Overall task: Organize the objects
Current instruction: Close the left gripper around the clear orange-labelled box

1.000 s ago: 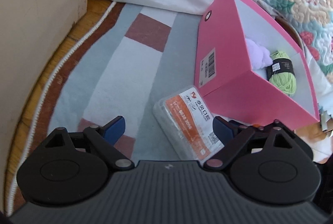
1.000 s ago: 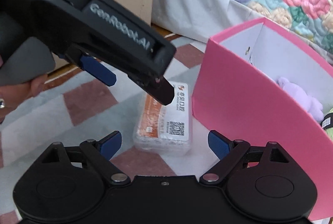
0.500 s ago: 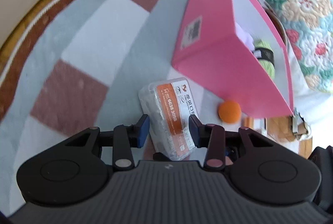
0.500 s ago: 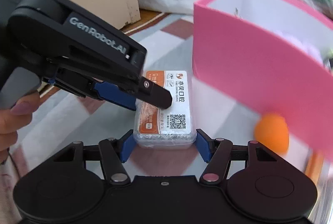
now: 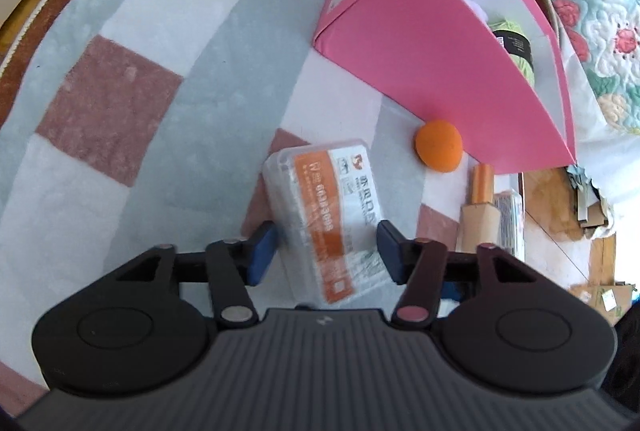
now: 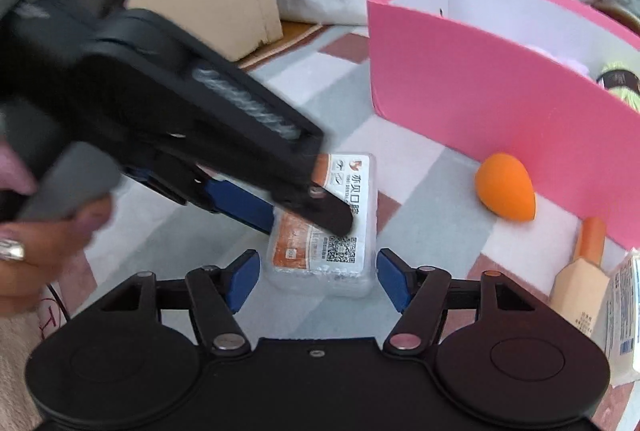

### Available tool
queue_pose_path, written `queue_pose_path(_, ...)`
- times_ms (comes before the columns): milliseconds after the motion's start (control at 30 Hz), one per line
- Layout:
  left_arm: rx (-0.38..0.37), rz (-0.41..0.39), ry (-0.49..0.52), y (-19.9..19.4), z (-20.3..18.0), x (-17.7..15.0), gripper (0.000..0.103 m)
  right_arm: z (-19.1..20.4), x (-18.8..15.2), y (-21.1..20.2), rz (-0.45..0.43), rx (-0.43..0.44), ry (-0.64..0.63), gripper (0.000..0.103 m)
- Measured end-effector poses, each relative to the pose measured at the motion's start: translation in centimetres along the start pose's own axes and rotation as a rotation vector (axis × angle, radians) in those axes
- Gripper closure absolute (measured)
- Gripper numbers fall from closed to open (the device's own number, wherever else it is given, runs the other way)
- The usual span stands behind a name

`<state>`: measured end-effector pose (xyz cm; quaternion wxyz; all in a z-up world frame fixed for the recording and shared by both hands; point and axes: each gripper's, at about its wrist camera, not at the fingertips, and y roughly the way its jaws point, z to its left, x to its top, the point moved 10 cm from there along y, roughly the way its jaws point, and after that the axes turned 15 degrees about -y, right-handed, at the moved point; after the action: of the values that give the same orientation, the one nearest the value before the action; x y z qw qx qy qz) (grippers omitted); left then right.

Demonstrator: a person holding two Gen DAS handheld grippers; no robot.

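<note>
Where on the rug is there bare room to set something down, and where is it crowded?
Free: the wide stretch of rug left of the pink box and beyond the plastic case. Crowded: the strip along the box's near wall, with the orange sponge and glue bottle.

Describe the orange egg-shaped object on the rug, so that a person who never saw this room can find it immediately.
Find the big pink box standing on the checked rug beside the bed. At the foot of its long outer wall lies the orange sponge, right against the box. It is smooth, plain orange and egg-shaped, unlike the flat clear case with an orange label nearby.
</note>
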<state>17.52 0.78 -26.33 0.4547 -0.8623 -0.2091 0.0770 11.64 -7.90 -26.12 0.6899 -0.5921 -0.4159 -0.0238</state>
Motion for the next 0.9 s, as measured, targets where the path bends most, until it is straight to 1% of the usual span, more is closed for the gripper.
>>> queue_pose_path(100, 0.023, -0.025, 0.036, 0.0, -0.5, -0.3, 0.049, 0.1, -0.4, 0.5, 0.026, -0.013, -0.031, 0.035)
queue_pose_path(167, 0.019, -0.025, 0.045, -0.2, -0.6, -0.4, 0.056, -0.2, -0.5, 0.6, 0.033, -0.015, -0.003, 0.035)
queue_pose_path(233, 0.010, -0.021, 0.039, -0.4, -0.6, -0.5, 0.059, -0.7, -0.5, 0.9, 0.032, -0.010, 0.031, 0.036)
queue_pose_path(333, -0.004, -0.017, 0.017, -0.1, -0.4, -0.4, 0.057, -1.3, 0.1, 1.0, 0.020, -0.013, 0.070, 0.035)
queue_pose_path(433, -0.020, -0.012, -0.018, 0.0, -0.1, -0.4, 0.057, -1.2, 0.4, 0.6, 0.028, -0.037, 0.049, 0.036)
queue_pose_path(500, -0.018, -0.013, 0.002, -0.4, -0.6, -0.7, 0.058, -1.2, 0.4, 0.0, 0.029, -0.042, 0.055, 0.036)
queue_pose_path(633, -0.025, -0.054, 0.092, -2.5, -2.0, -2.3, 0.061, -1.1, 1.0, -2.4, 0.011, -0.043, 0.063, 0.036)
queue_pose_path(700, -0.046, -0.077, 0.116, -3.7, -2.7, -3.0, 0.061, -0.7, 1.7, -3.6, -0.006, -0.049, 0.068, 0.036)
queue_pose_path(767, -0.070, -0.094, 0.131, -4.7, -3.3, -3.6, 0.063, -1.2, 2.8, -4.3, -0.018, -0.052, 0.073, 0.036)
queue_pose_path(833, -0.091, -0.113, 0.154, -5.9, -4.0, -4.3, 0.064, -1.3, 3.1, -5.6, -0.034, -0.060, 0.075, 0.036)
queue_pose_path(900, -0.119, -0.130, 0.170, -7.1, -4.8, -5.0, 0.064, -1.3, 3.3, -7.4, -0.047, -0.085, 0.051, 0.036)
